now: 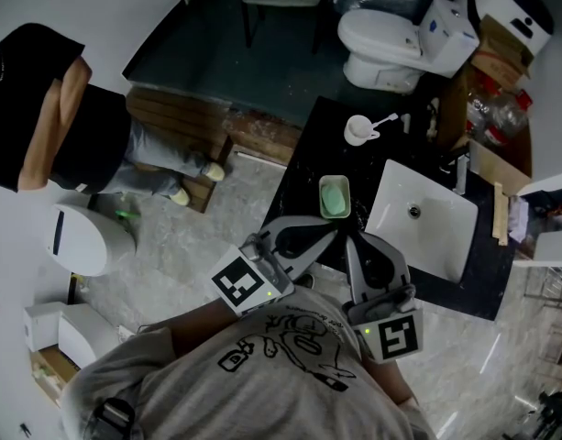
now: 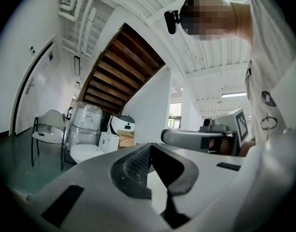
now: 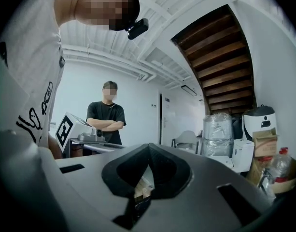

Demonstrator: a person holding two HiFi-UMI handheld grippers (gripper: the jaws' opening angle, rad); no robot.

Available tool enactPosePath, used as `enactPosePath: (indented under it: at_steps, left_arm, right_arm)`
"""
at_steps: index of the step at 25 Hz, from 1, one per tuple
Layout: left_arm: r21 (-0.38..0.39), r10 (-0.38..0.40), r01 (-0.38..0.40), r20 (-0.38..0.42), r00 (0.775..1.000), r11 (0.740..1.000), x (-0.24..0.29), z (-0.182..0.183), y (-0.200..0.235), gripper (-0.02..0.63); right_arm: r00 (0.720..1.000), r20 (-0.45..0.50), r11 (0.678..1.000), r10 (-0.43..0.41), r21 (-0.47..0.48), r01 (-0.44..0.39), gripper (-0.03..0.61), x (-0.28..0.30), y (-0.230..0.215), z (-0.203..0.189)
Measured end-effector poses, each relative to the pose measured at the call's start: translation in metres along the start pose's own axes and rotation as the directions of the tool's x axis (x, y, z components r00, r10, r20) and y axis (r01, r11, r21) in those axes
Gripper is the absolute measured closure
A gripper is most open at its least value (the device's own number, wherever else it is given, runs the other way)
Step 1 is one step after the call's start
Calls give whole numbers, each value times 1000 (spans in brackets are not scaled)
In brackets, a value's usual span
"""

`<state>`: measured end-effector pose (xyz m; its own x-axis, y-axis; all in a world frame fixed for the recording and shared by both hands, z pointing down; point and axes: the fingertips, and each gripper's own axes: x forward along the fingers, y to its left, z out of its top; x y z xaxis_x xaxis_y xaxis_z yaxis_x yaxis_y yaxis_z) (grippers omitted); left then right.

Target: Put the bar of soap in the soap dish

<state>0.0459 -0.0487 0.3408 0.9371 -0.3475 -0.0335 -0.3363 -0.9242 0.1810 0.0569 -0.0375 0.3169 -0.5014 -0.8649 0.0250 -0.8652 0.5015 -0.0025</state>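
A pale green soap dish [image 1: 334,197] sits on the black counter [image 1: 303,168], left of the basin, and a green bar of soap [image 1: 334,200] lies in it. My left gripper [image 1: 336,231] and right gripper [image 1: 351,236] are held side by side just short of the dish, their tips close together and pointing level. In the left gripper view the left gripper [image 2: 150,148] has its jaws meeting at the tip with nothing between them. The right gripper [image 3: 148,147] shows the same in its own view. The dish appears in neither gripper view.
A white basin [image 1: 418,216] is set in the counter right of the dish. A white cup [image 1: 358,130] stands farther back, with a toilet [image 1: 391,44] beyond it. A person in black [image 1: 60,126] stands at the left with folded arms, near a white bin [image 1: 79,241].
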Motion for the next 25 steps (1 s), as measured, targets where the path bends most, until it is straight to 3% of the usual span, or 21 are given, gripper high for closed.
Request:
enactPosePath:
  at_steps: [25]
  left_arm:
    - [-2, -3, 3, -4, 1000, 1000, -1, 3, -7, 611]
  right_arm:
    - [1000, 2, 1000, -9, 10, 9, 558, -8, 0, 3]
